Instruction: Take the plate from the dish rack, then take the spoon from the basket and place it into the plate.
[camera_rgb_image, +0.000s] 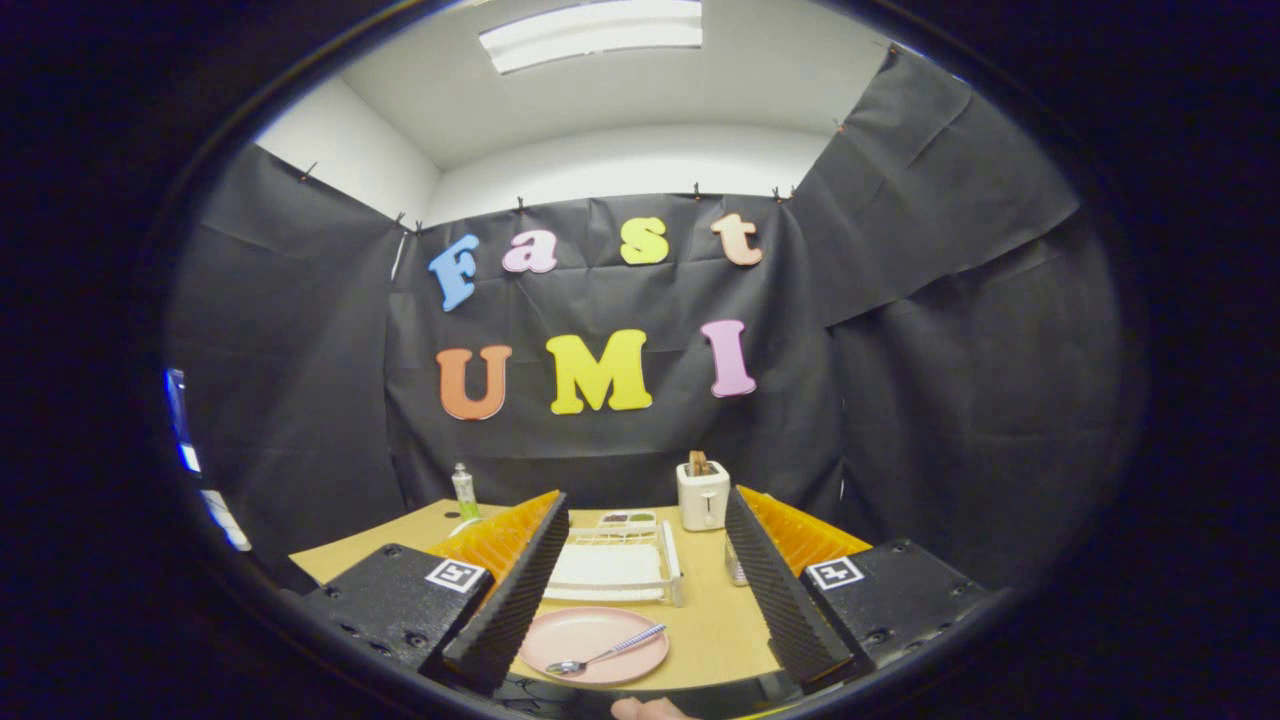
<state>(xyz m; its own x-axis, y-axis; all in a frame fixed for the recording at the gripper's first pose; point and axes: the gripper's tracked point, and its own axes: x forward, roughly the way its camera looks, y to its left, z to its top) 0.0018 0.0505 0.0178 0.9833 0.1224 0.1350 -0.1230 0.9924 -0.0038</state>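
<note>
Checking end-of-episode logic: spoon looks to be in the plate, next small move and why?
Probably just hold the gripper back, or retreat; no new grasp seems needed. The spoon already lies on the pink plate, which sits on the table in front of the dish rack. The fingers are open and hold nothing.

Spoon on plate, rack behind

The spoon lay in the plate between the spread fingers of the gripper; the dish rack stood behind it, the toaster farther back.

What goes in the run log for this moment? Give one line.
hand-held gripper: open, holding nothing | spoon: lying in plate | plate: on table, ahead of rack | task: looks done
</note>
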